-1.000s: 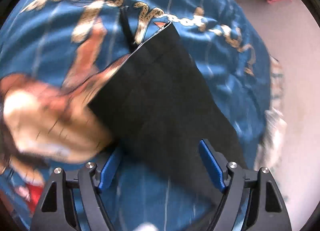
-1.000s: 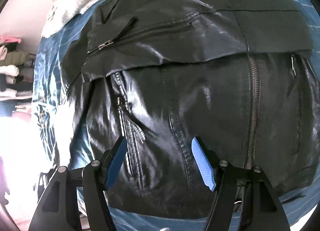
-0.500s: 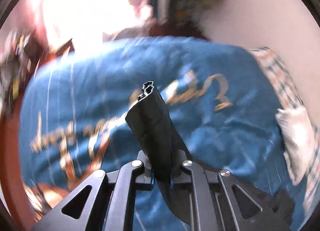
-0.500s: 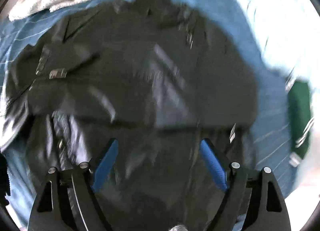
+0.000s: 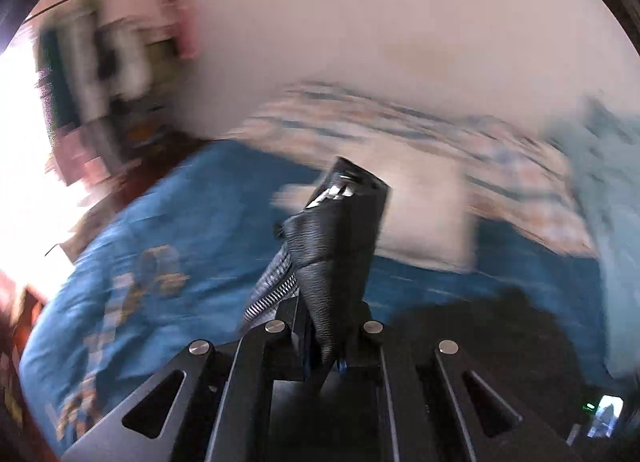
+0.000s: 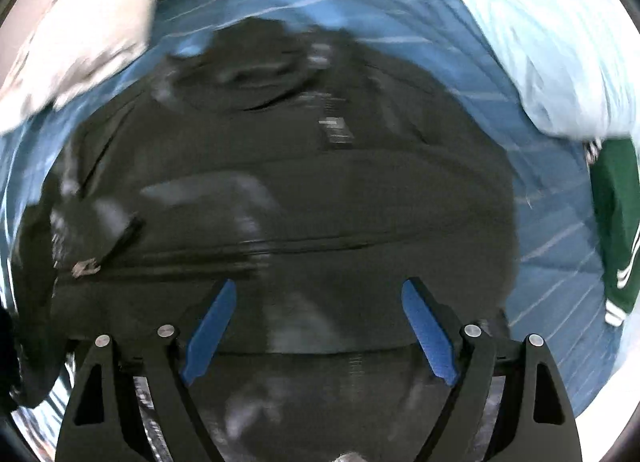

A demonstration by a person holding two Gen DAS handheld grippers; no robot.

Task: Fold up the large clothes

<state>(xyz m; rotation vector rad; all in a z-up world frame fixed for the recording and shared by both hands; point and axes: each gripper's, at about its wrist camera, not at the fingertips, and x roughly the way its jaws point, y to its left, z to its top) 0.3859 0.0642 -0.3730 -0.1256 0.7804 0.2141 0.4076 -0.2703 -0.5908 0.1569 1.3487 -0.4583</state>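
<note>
- The left gripper [image 5: 326, 338] is clamped tight on a fold of the black leather jacket [image 5: 336, 254]; a second ago its blue pads stood wide apart over that flat dark piece.
- The pinched leather now sticks up from between the fingers as a narrow, rumpled column, with a ribbed zipper strip [image 5: 272, 290] showing along its left edge.
- The left view has swung upward: where it earlier looked down on the blue printed bedspread [image 5: 172, 229], it now takes in the pale wall [image 5: 400, 41], a checked blanket [image 5: 460, 149] and a blurred clothes rack [image 5: 112, 61].
- The right gripper [image 6: 318, 326] hangs spread wide with nothing between its blue pads [image 6: 208, 330], the same as before.
- Under it, the jacket lies spread on the striped blue bedspread [image 6: 540, 229], filling the middle of the right view.
- The right camera sits farther back than a second ago, so more bedspread rings the jacket, and a green garment with white stripes [image 6: 618, 229] shows at the right edge.
- A white cloth heap [image 6: 80, 41] lies at the jacket's upper left and pale blue bedding [image 6: 560, 41] at its upper right.
- Both views are motion-blurred, so fine seams cannot be read.
</note>
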